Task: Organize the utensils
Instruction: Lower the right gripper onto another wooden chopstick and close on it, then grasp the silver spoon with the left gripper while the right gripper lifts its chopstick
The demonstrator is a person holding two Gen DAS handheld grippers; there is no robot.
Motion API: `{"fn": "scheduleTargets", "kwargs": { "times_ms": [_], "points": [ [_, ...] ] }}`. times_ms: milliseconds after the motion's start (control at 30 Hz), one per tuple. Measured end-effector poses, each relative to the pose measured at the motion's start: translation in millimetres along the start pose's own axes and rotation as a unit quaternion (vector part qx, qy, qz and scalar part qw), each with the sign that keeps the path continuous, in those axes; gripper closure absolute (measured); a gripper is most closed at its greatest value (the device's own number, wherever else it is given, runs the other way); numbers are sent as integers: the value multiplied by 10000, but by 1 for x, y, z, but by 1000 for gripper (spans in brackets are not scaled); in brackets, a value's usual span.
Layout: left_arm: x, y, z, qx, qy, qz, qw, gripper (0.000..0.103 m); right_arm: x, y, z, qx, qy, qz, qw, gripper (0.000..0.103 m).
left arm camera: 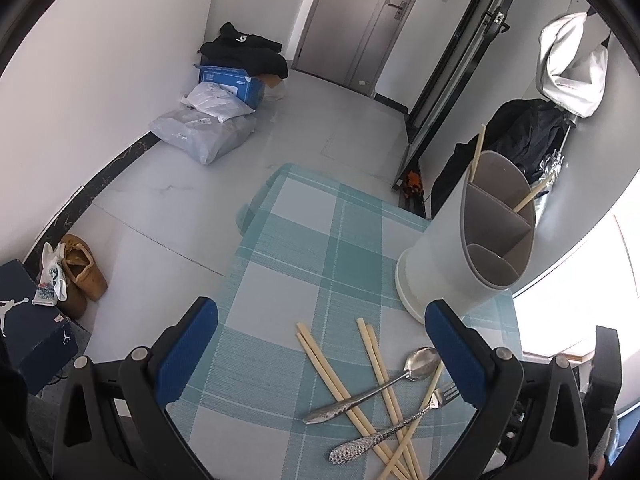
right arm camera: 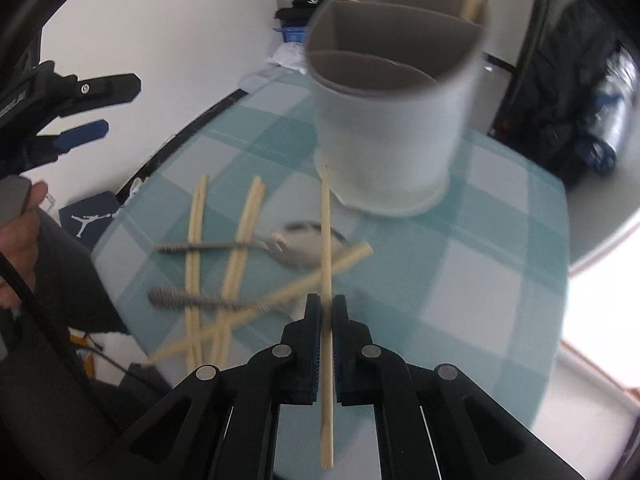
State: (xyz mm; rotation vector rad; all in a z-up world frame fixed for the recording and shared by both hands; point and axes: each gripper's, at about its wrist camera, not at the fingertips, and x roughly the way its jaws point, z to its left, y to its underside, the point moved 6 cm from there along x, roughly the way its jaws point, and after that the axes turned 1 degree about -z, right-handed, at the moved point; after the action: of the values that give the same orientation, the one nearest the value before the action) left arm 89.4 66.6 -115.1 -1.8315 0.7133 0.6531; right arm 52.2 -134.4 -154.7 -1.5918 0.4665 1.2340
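Note:
A white utensil holder [left arm camera: 468, 236] with grey dividers stands on the checked mat; two chopsticks [left arm camera: 478, 152] stick out of its far compartment. It also shows in the right wrist view [right arm camera: 384, 120]. Several loose chopsticks [left arm camera: 380, 364], a spoon [left arm camera: 416, 364] and a fork [left arm camera: 400, 428] lie crossed on the mat. My left gripper [left arm camera: 320, 348] is open and empty above the mat, left of the pile. My right gripper [right arm camera: 326, 320] is shut on one chopstick [right arm camera: 326, 248], held above the pile and pointing toward the holder's base.
The teal checked mat [left arm camera: 288, 272] covers a small table with edges close on the left and far side. On the floor lie parcels and a blue box [left arm camera: 224, 108], shoes [left arm camera: 80, 272] and a dark shoebox [left arm camera: 24, 320]. Bags [left arm camera: 520, 144] hang at right.

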Motion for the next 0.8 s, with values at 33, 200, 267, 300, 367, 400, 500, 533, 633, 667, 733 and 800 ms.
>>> {"fn": "scheduleTargets", "kwargs": {
  "times_ms": [33, 200, 267, 300, 367, 400, 500, 533, 633, 667, 733, 800],
  "points": [
    [0, 0, -1, 11, 4, 8, 10000, 1, -4, 6, -6, 42, 44, 34, 10000, 99],
    [2, 4, -9, 71, -18, 66, 10000, 1, -19, 27, -30, 284, 131, 119, 9994, 98],
    [3, 5, -13, 125, -20, 82, 9999, 1, -17, 30, -35, 349, 137, 157, 9992, 98],
    [3, 6, -15, 153, -28, 84, 9998, 1, -16, 34, -37, 363, 136, 212, 9990, 98],
    [4, 7, -19, 231, -63, 95, 9997, 1, -11, 38, -38, 367, 89, 317, 9988, 98],
    [5, 8, -20, 266, -79, 101, 9996, 1, -9, 40, -38, 371, 51, 377, 9986, 98],
    [6, 9, -23, 326, -126, 103, 9993, 1, -2, 41, -37, 366, -24, 498, 9981, 95],
    [7, 9, -23, 349, -153, 94, 9992, 1, 0, 39, -37, 335, -45, 508, 9981, 95],
    [8, 9, -24, 431, -184, 66, 9989, 1, 5, 32, -39, 198, 1, 491, 9986, 85],
    [8, 10, -24, 456, -163, 65, 9988, 1, 7, 26, -40, 180, -13, 471, 9987, 85],
    [10, 12, -25, 546, -185, 75, 9983, 1, 12, 19, -41, 137, 14, 436, 9990, 85],
    [14, 14, -27, 672, -223, 116, 9974, 1, 21, 7, -43, 87, 20, 406, 9991, 85]
  ]
}}
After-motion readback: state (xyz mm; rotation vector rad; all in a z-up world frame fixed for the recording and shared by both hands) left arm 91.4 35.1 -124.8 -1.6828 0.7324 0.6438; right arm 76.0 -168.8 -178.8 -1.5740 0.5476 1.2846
